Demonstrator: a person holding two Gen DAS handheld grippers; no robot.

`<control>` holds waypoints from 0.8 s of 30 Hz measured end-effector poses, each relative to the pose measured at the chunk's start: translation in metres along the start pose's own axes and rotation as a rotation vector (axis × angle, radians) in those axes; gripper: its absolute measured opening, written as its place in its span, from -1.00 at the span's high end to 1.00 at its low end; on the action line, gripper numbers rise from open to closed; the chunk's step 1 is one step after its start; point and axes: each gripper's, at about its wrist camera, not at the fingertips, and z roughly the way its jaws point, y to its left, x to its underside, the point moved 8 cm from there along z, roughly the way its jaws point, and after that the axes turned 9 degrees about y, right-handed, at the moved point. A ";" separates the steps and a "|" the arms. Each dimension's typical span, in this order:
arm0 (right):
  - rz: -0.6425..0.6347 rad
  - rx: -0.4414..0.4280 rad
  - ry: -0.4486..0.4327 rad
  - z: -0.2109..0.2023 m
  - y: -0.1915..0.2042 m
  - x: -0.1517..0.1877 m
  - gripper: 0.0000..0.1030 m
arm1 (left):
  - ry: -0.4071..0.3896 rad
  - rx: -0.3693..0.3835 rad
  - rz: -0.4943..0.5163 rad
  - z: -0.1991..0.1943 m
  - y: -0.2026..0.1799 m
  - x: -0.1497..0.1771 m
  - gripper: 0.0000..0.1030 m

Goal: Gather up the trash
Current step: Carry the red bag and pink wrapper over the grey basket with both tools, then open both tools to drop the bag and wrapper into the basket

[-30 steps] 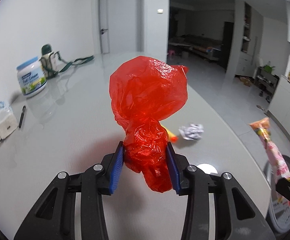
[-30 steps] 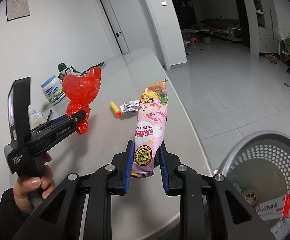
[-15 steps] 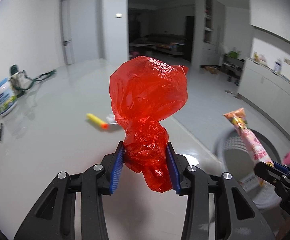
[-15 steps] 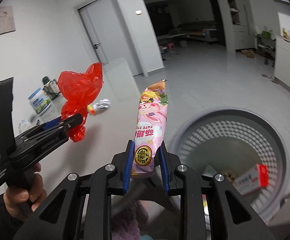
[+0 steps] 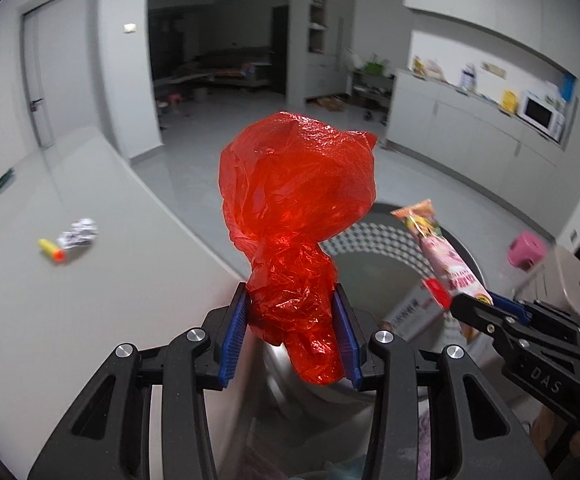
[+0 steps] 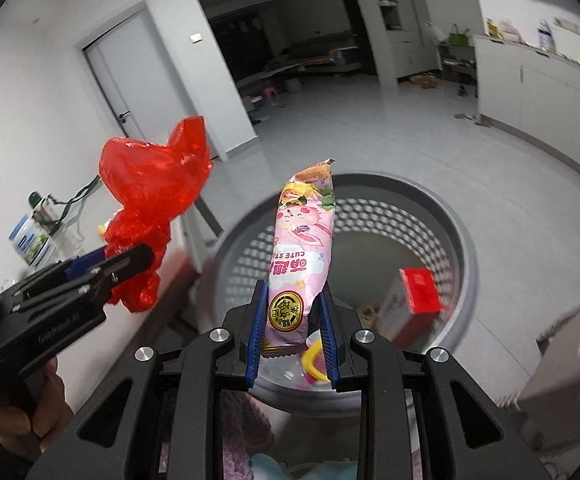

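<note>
The left hand-held gripper (image 5: pixel 291 336) pinches a red bag (image 5: pixel 295 204) near the worktop (image 5: pixel 90 280) edge; the right (image 6: pixel 291 332) pinches a wrapper (image 6: pixel 301 248) over the bin (image 6: pixel 463 248) (already part-filled). Best centre both above the opening before releasing.

Pale glossy floor tiles (image 6: pixel 389 128) everywhere. White door (image 5: pixel 38 80) left of the dark doorway (image 5: pixel 218 36); microwave (image 5: pixel 541 115) far right of it.

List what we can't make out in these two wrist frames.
- Left wrist: most of the perforated bin interior, hidden by the red plastic bag and left gripper.
- Right wrist: bin floor near side, hidden by the pink snack wrapper and right gripper.
- Crumpled foil on the table: blurred, small.
- Counter items: too small to identify.
</note>
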 end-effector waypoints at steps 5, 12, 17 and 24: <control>0.043 0.016 0.009 0.005 -0.018 0.003 0.53 | 0.050 0.028 0.044 0.024 -0.020 0.003 0.21; 0.081 0.043 0.032 0.016 -0.036 0.002 0.53 | 0.099 0.044 0.081 0.051 -0.035 -0.001 0.21; 0.100 0.056 0.040 0.019 -0.046 0.002 0.53 | 0.123 0.055 0.090 0.063 -0.043 -0.007 0.21; 0.120 0.077 0.043 0.017 -0.060 0.002 0.53 | 0.131 0.050 0.109 0.072 -0.048 -0.008 0.19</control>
